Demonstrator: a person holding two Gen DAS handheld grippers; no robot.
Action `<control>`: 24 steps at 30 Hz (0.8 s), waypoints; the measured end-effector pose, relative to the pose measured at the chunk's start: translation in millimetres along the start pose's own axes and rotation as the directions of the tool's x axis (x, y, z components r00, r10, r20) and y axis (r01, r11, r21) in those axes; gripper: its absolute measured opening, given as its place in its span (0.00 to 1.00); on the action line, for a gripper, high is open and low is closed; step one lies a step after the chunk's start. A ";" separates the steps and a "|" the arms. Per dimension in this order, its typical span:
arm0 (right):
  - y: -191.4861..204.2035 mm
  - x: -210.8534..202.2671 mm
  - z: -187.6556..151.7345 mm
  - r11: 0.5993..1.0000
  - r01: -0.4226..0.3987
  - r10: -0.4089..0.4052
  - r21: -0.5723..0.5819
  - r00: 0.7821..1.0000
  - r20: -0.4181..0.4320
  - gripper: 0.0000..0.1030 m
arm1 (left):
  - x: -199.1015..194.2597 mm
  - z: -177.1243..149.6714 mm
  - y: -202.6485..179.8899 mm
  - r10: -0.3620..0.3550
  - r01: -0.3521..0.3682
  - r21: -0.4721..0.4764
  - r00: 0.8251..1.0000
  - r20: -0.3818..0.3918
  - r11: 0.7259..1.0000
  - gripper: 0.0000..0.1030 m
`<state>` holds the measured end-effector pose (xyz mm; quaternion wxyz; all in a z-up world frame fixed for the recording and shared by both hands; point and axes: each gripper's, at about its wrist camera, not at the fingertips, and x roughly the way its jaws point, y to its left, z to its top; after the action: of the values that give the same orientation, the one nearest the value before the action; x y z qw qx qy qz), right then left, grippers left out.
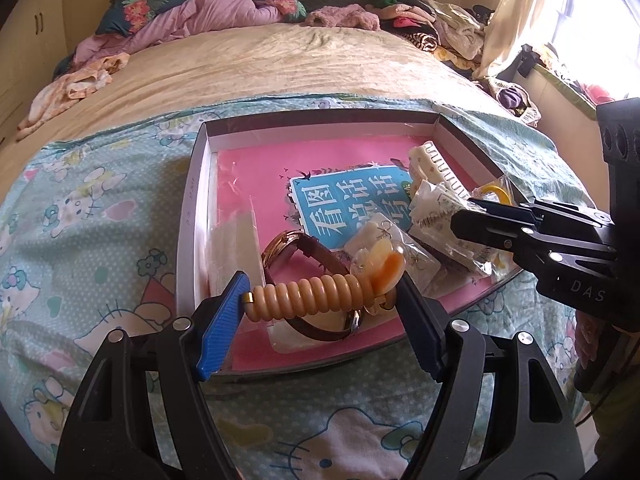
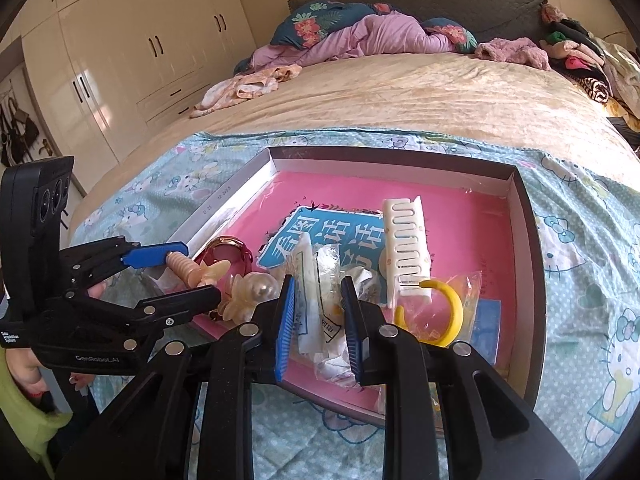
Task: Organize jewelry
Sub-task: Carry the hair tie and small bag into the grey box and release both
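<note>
My left gripper (image 1: pixel 322 292) is shut on a peach coiled hair tie (image 1: pixel 312 294) with a bow, held just above the near edge of a shallow box (image 1: pixel 192 216). The same gripper (image 2: pixel 198 270) shows at the left of the right wrist view. My right gripper (image 2: pixel 318 292) is shut on a crumpled clear packet (image 2: pixel 328 280) with white contents, over the box's near part. In the left wrist view it (image 1: pixel 466 214) comes in from the right onto that packet (image 1: pixel 436 204). Under the hair tie lies a gold watch (image 1: pixel 304 256) with a brown strap.
The box holds a pink book (image 2: pixel 460 220), a white claw clip (image 2: pixel 404 248), a yellow hoop in a bag (image 2: pixel 452 312), a pearl flower piece (image 2: pixel 256 292) and an earring packet (image 1: pixel 384 236). It rests on a cartoon-print sheet (image 1: pixel 100 216) on a bed. Clothes are piled at the far end.
</note>
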<state>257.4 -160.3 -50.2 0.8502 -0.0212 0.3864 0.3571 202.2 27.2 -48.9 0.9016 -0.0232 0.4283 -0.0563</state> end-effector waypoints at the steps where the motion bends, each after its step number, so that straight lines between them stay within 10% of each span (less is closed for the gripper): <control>1: 0.4 0.6 0.1 1.000 0.000 0.000 -0.001 1.000 -0.002 0.21 | 0.5 0.1 -0.3 0.000 0.000 0.001 1.000 0.001 1.000 0.64; 24: -8.1 -16.6 -4.0 0.999 0.003 -0.005 0.050 1.000 0.030 0.43 | 1.2 0.3 -0.5 -0.002 0.002 -0.002 1.000 -0.004 1.000 0.64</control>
<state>252.5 -177.4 -43.8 0.8568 0.0048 0.3825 0.3459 203.2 26.6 -49.6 0.9005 -0.0243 0.4304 -0.0571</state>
